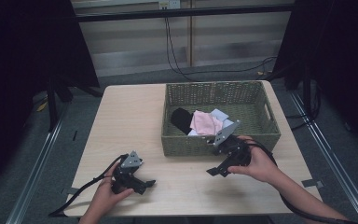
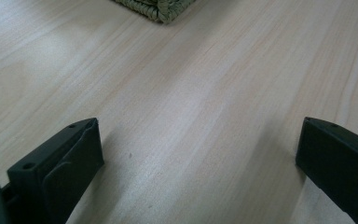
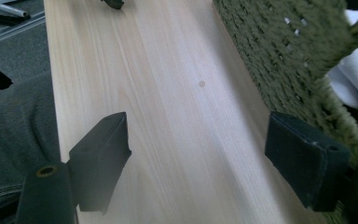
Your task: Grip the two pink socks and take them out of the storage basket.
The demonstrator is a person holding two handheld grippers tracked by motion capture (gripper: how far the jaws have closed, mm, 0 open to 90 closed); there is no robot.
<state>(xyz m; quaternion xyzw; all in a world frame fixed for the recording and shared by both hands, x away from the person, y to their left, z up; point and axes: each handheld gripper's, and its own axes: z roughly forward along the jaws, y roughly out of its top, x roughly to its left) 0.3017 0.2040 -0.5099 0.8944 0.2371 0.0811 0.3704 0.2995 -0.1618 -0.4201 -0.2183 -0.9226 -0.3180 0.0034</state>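
Two claws work over a pale wooden bench (image 1: pixel 135 116), one in each of the person's hands. The left claw (image 1: pixel 142 185) sits low near the bench's front edge, its jaws standing wide apart with only bare wood between them, as the left gripper view (image 2: pixel 196 154) confirms; a corner of the woven basket (image 2: pixel 156 9) shows far ahead of it. The right claw (image 1: pixel 218 171) hangs just in front of the green woven basket (image 1: pixel 219 144), held in the right hand (image 1: pixel 258 163), with a black cable trailing back over the forearm. Its jaws also stand wide and hold nothing; in the right gripper view (image 3: pixel 196 158) the basket's front wall (image 3: pixel 289 60) runs close beside one jaw. Inside the basket lie a black cloth (image 1: pixel 182 119), a pink cloth (image 1: pixel 205 123) and white cloths (image 1: pixel 219 114), bunched together toward the front wall. That wall stands between the right claw and the cloths. Dark curtains flank the bench, and cables hang down the wall behind it.
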